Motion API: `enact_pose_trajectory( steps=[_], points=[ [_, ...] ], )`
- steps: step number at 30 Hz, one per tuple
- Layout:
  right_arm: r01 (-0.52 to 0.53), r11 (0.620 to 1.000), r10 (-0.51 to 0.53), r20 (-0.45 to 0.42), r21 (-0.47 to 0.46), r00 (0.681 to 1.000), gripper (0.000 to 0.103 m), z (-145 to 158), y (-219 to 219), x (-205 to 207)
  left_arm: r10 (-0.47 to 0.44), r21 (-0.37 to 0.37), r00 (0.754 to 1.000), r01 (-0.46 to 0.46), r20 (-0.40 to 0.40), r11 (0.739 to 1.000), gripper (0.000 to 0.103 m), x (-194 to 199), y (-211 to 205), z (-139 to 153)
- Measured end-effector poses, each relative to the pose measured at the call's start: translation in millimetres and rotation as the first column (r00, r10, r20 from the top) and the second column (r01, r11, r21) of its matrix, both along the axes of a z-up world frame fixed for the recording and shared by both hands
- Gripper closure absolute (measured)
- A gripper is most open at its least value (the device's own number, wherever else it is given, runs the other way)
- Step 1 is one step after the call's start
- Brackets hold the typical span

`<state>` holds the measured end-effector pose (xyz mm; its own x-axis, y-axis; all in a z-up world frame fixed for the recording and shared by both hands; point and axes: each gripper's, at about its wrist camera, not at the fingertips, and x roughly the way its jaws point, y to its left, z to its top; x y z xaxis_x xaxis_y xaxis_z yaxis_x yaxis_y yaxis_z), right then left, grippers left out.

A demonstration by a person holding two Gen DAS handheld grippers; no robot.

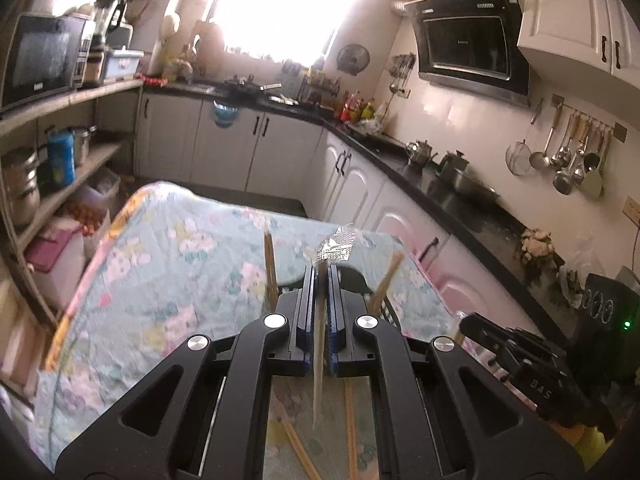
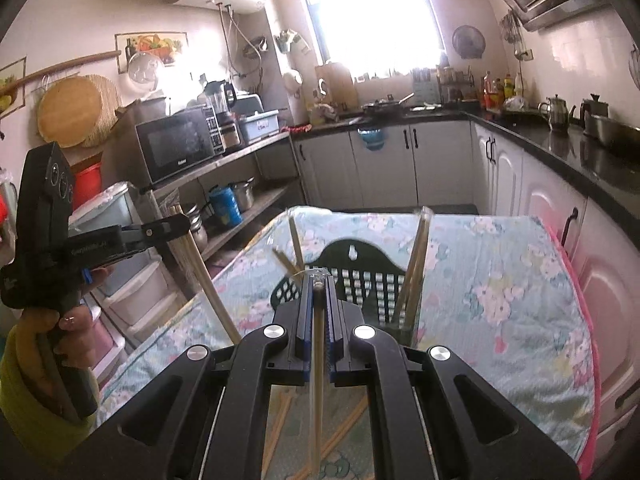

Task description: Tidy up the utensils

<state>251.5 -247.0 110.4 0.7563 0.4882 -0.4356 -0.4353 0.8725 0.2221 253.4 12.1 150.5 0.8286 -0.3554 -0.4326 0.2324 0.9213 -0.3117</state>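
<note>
Left wrist view: a pale chopstick (image 1: 320, 344) is seen pinched in the left claw (image 1: 321, 276), held upright, probably so it can be dropped end-first into the dark slotted holder (image 2: 360, 276). That holder is barely glimpsed here behind the fingers. In the right wrist view it is shown plainly at twelve o'clock on the floral-clothed counter (image 2: 500, 280), chopsticks leaning inside. The right claw (image 2: 319, 280) is pressed on its own chopstick (image 2: 318, 360); the left gripper is caught at nine o'clock. Loose chopsticks (image 2: 280, 424) are left below at six.
</note>
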Motion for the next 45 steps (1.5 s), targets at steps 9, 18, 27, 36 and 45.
enact_pose_trajectory(
  steps=[9, 18, 27, 36, 45],
  points=[
    [0.032, 0.999, -0.033, 0.060, 0.018, 0.998, 0.097, 25.8, -0.4, 21.1, 0.043, 0.030, 0.997, -0.045, 0.066, 0.999, 0.102, 23.7, 0.1, 27.1],
    [0.063, 0.997, -0.067, 0.103, 0.041, 0.992, 0.097, 52.1, 2.1, 50.5, 0.095, 0.038, 0.988, -0.100, 0.122, 0.994, 0.102, 50.6, -3.5, 42.0],
    [0.103, 0.994, -0.108, 0.157, 0.043, 0.982, 0.097, 75.2, 9.6, 82.8, 0.103, 0.021, 0.988, -0.106, 0.115, 0.994, 0.102, 77.7, -11.7, 31.9],
    [0.127, 0.991, -0.133, 0.191, 0.048, 0.973, 0.097, 75.2, 11.3, 111.6, 0.102, 0.014, 0.991, -0.104, 0.087, 0.995, 0.102, 91.9, -15.0, 3.0],
    [0.138, 0.990, -0.142, 0.196, 0.033, 0.970, 0.097, 56.7, 16.8, 129.0, 0.077, 0.011, 0.996, -0.077, 0.052, 0.997, 0.102, 98.9, -19.9, -24.0]
  ],
)
